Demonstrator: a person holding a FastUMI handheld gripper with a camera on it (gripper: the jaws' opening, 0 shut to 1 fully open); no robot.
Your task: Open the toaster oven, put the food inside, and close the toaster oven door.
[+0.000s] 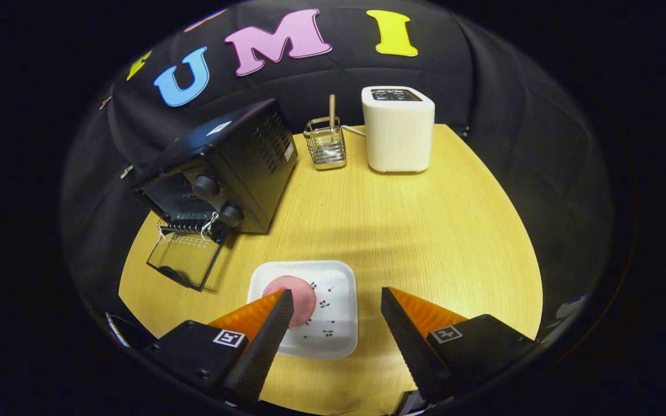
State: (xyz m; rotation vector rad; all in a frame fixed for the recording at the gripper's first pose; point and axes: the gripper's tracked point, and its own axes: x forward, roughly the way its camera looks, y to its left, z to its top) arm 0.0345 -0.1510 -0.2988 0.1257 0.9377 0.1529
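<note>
The round-edged pale wooden tabletop (402, 231) carries everything here. Largest on it is the black metal toaster oven (226, 167), set at the tabletop's far left edge and turned at an angle, so its front with the two round knobs faces toward the near middle of the table. Its glass door (185, 261) is already dropped flat onto the wood, hinge at the oven and handle edge pointing toward the near left edge, and the wire rack shows at the mouth. That leaves the cavity open to an approach from the plate's side; I judge the opening step done.

At the far edge stands a white box-shaped pop-up toaster (398, 130), slots upward, and just left of it a small square wire basket (325, 147) with one wooden handle standing upright; both are well clear of the path between plate and oven.

Near the front edge lies a white square plate with rounded corners and small cherry prints (333, 323). On its left half rests the food, a flat round pink slice (295, 297), lying flat. Being a disc it has no clear long axis and points no particular way.

The gripper (337, 303) hovers above the plate, fingers spread wide and pinching nothing; the left fingertip overlaps the slice in view, and contact cannot be told.
</note>
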